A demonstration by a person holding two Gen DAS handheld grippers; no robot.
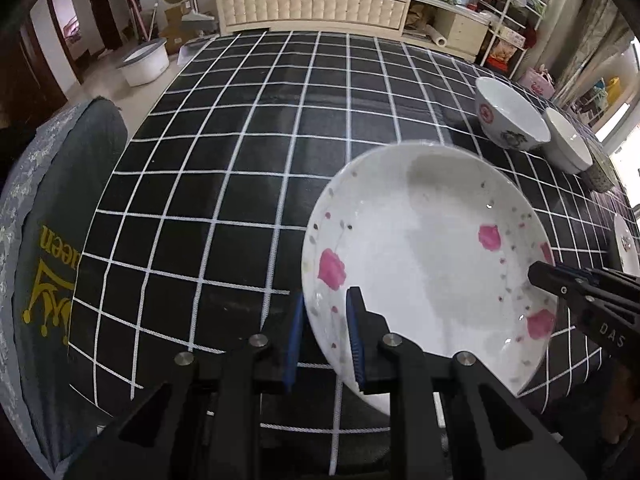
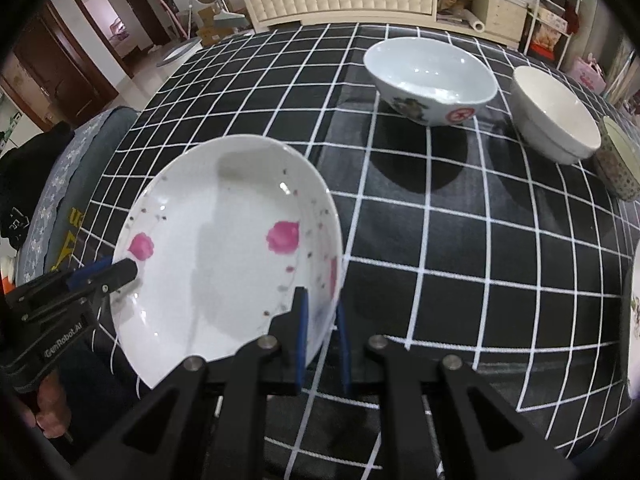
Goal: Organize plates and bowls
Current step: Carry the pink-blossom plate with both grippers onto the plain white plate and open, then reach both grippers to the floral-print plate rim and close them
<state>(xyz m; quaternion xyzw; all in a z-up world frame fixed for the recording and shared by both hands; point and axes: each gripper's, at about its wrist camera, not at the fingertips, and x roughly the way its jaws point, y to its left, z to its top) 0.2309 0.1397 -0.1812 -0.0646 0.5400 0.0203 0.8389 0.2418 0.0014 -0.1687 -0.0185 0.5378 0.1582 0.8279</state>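
Observation:
A white plate with pink flowers [image 1: 420, 248] [image 2: 224, 248] hangs tilted above the black checked tablecloth [image 1: 240, 160] [image 2: 440, 240], held from both sides. My left gripper [image 1: 326, 300] is shut on the plate's left rim, blue pads either side of the edge. My right gripper [image 2: 320, 300] is shut on the opposite rim. Each wrist view shows the other gripper's tip at the plate's far edge. A bowl with a red mark [image 1: 508, 120] [image 2: 428, 76] and a plain white bowl [image 1: 568, 144] [image 2: 552, 116] stand side by side beyond the plate.
A patterned cup [image 1: 600, 172] [image 2: 618, 160] stands right of the white bowl. Another plate [image 1: 626, 244] [image 2: 634, 320] shows at the right edge. A grey cushioned chair [image 1: 60, 220] sits against the table's left side. A cluttered sideboard [image 1: 316, 12] lies past the far edge.

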